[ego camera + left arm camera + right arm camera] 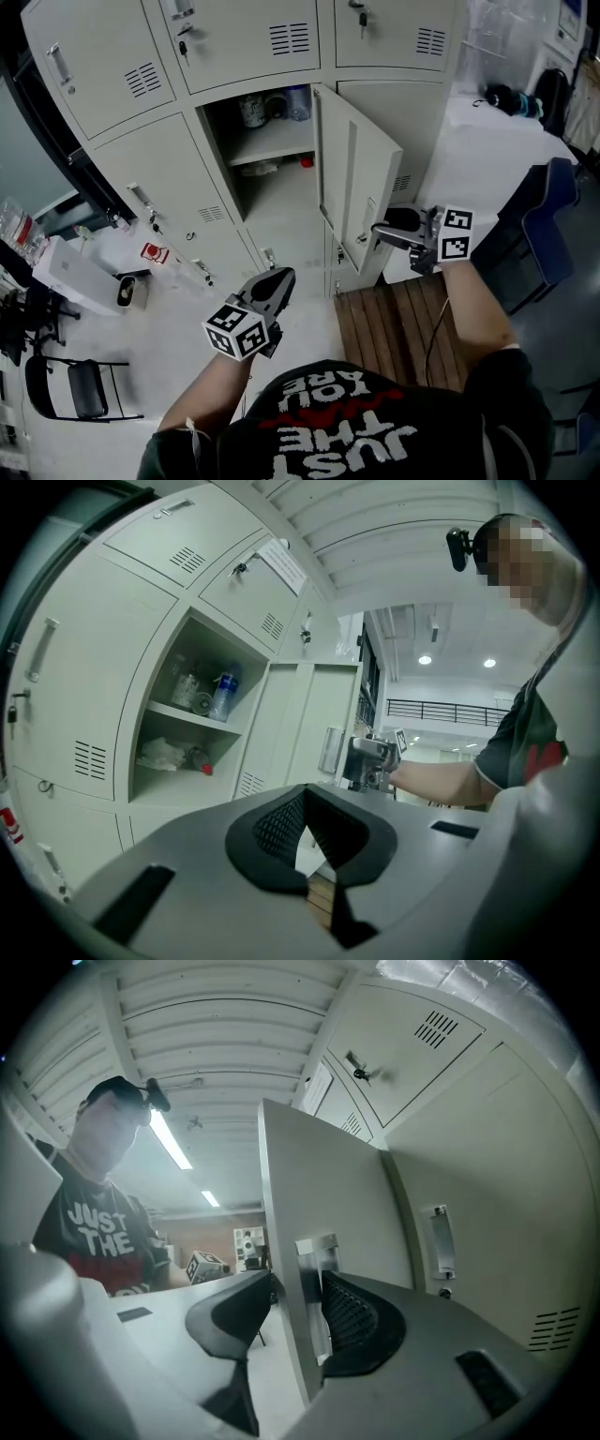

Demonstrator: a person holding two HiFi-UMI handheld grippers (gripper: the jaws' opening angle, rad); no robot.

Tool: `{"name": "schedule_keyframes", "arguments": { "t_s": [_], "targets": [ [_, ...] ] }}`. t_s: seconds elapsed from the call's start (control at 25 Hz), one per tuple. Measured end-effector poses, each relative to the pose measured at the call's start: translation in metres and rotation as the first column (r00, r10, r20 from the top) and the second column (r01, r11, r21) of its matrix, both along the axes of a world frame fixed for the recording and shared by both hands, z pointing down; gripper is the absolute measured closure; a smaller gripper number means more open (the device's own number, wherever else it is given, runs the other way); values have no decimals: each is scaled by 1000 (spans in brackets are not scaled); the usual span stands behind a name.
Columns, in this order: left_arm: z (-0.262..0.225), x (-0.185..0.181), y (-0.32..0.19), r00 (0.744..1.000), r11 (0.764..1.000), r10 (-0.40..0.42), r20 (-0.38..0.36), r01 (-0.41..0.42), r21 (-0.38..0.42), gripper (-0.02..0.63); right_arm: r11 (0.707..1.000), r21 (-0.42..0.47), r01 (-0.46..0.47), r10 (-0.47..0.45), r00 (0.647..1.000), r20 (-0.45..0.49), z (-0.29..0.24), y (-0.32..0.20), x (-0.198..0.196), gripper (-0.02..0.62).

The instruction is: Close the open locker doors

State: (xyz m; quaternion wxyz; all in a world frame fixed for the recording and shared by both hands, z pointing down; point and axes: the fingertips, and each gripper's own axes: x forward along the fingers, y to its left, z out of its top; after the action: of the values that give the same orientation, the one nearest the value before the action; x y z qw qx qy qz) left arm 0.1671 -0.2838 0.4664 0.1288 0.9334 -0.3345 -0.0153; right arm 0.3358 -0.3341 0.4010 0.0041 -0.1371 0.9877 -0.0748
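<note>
One locker door (361, 183) stands open, swung out to the right of its compartment (272, 178). My right gripper (382, 232) is at the door's free edge. In the right gripper view, that gripper (298, 1283) is open and straddles the door (319, 1185) by its metal handle (314, 1274). One jaw is on each side, and the left pad stands clear of the panel. My left gripper (279, 278) hangs low in front of the lockers, shut and holding nothing. From the left gripper (306, 799), I see the open compartment (192, 733).
Bottles (253, 108) and small items sit on the compartment's shelf. The other locker doors around it are shut. A wooden slat platform (403, 328) lies on the floor on the right. A folding chair (80, 389) and a white box (80, 272) are on the left, a blue chair (548, 225) on the right.
</note>
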Motion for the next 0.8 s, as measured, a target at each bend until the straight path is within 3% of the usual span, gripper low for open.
{"name": "schedule_keyframes", "arguments": {
  "t_s": [0.8],
  "targets": [
    [2,-31,6,1000,1000,-14,-28,14,1,598,993,18,114,-113,991,-68,2,15,-70,426]
  ]
}}
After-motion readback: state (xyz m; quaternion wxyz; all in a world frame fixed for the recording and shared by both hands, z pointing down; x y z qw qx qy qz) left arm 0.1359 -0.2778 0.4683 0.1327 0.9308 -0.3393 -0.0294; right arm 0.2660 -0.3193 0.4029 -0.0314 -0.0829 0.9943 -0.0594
